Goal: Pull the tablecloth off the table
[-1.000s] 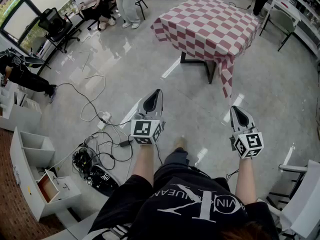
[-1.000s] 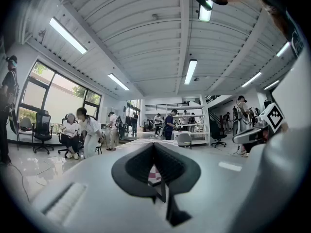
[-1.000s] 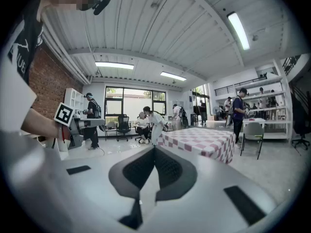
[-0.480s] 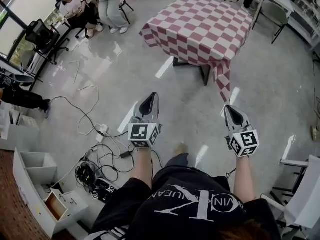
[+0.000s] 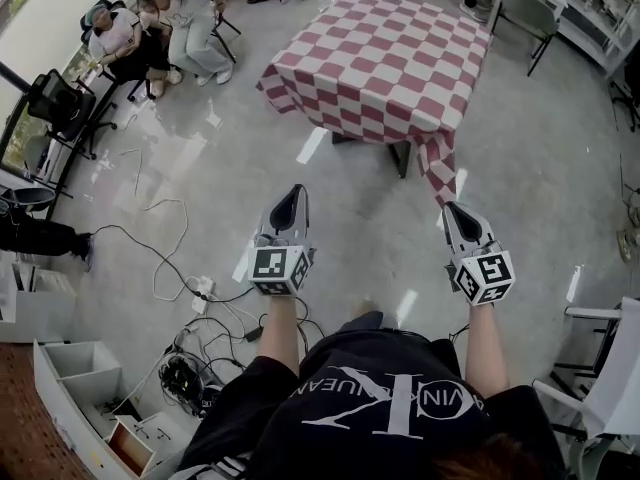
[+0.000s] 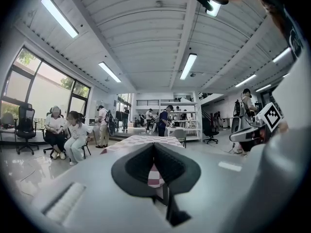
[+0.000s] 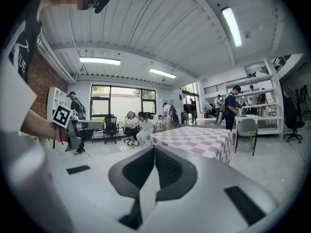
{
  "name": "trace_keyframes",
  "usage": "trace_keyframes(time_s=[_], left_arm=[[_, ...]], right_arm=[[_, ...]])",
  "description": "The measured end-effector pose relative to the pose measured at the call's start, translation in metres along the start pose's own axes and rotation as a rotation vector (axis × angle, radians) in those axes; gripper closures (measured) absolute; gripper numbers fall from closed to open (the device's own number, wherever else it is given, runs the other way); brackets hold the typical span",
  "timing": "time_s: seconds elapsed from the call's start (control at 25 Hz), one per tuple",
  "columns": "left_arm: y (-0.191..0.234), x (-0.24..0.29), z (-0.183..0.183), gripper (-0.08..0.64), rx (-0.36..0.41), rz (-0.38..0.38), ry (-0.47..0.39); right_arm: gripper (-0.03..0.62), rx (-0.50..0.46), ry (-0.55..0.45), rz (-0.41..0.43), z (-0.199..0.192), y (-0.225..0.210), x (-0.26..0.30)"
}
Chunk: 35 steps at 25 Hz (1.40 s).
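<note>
Indoors on a glossy grey floor (image 5: pixel 200 168), a person holds a tool in each fist, both aimed toward the red-and-white checked tablecloth (image 5: pixel 385 63) on the far side of the room. The left hand-held gripper (image 5: pixel 296 192) has its jaws pressed together with nothing between them; the right hand-held gripper (image 5: pixel 451 209) is likewise closed and empty. The tablecloth lies spread over the surface (image 5: pixel 401 157), hiding the top and draping over every edge, with one corner hanging low at the near right. Both tools are apart from the cloth, the right one nearer to that hanging corner. A tangle of cables (image 5: pixel 190 303) sprawls across the floor at the near left beside white drawer units (image 5: pixel 75 378). Seated people (image 5: pixel 150 28) and a black office chair (image 5: pixel 60 103) occupy the far left.
</note>
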State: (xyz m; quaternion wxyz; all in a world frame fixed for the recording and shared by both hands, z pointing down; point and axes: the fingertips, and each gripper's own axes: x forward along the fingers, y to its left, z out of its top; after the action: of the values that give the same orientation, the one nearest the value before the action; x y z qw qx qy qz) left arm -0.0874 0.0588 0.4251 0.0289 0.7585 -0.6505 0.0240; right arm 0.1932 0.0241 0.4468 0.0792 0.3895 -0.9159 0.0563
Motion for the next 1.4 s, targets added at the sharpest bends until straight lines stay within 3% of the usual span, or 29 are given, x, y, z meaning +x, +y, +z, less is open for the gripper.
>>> trace_keyframes(time_s=[0.64,1.04,1.4], left_arm=[[0.027,0.085,-0.005,0.548,-0.032,-0.012,0.017],[0.066,0.183,0.004,0.548,-0.044,0.04,0.016],[0.076,0.276,0.002,0.548,-0.052,0.049,0.028]], right_arm=[[0.578,0.011,0.035,-0.013,0.006,-0.054,0.067],[0.578,-0.014,0.058,0.053,0.024,-0.109,0.168],[0.578,-0.014,0.085,0.076,0.03,-0.179,0.237]])
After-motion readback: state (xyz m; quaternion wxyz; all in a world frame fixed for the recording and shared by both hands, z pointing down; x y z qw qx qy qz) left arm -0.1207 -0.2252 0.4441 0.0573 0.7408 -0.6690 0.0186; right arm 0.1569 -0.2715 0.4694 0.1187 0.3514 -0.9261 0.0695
